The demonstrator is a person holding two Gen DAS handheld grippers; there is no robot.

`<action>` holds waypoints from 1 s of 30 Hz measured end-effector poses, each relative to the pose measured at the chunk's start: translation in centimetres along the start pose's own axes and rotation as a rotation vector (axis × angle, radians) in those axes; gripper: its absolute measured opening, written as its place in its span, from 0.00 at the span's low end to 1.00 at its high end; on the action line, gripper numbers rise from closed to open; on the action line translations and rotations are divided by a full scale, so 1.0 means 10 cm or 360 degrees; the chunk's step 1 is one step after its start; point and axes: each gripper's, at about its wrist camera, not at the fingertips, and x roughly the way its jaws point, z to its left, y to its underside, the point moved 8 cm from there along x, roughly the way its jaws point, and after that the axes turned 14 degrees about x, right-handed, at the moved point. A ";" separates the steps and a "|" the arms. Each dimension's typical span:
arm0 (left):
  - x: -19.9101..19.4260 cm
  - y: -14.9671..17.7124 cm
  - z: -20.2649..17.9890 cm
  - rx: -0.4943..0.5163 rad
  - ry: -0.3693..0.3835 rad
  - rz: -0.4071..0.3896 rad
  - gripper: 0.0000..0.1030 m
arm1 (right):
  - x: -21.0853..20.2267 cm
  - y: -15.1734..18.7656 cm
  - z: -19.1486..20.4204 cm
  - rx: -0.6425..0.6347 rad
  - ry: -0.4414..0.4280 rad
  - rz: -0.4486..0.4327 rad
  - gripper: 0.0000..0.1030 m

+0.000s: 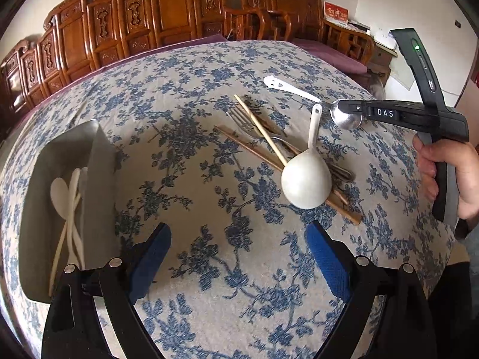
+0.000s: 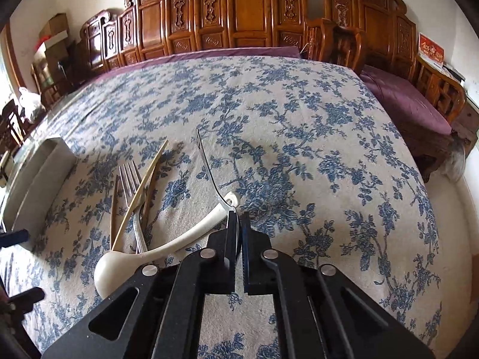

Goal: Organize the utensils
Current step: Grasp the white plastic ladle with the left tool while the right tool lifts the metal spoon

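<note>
My right gripper (image 2: pixel 238 220) pinches the bowl of a metal spoon (image 1: pixel 344 113), lifted above the flowered cloth (image 1: pixel 209 269). My left gripper (image 1: pixel 239 257) hangs spread and empty. A white ladle (image 1: pixel 305 176) lies across chopsticks (image 1: pixel 260 128) and fork (image 2: pixel 128 176); the tray (image 1: pixel 98 161) sits left.

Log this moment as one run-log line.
right tongs: shut on metal spoon, lifted | left tongs: open, empty | tray: holds white utensils
</note>
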 end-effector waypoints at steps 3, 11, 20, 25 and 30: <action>0.14 -0.15 -0.13 0.0033 0.0027 0.0016 0.86 | -0.05 -0.02 -0.14 0.0057 -0.0010 -0.0012 0.04; 0.36 -0.57 -0.39 0.0104 0.0081 0.0018 0.69 | -0.06 0.01 -0.37 0.0129 -0.0010 0.0004 0.04; 0.64 -0.87 -0.62 0.0222 0.0108 0.0146 0.33 | -0.07 0.03 -0.39 0.0187 -0.0077 0.0021 0.04; 0.76 -0.82 -0.63 0.0273 0.0102 0.0275 0.30 | -0.08 0.01 -0.38 0.0205 -0.0105 0.0023 0.04; 0.82 -0.78 -0.59 0.0258 0.0116 0.0345 0.30 | -0.09 0.00 -0.32 0.0202 -0.0131 0.0023 0.04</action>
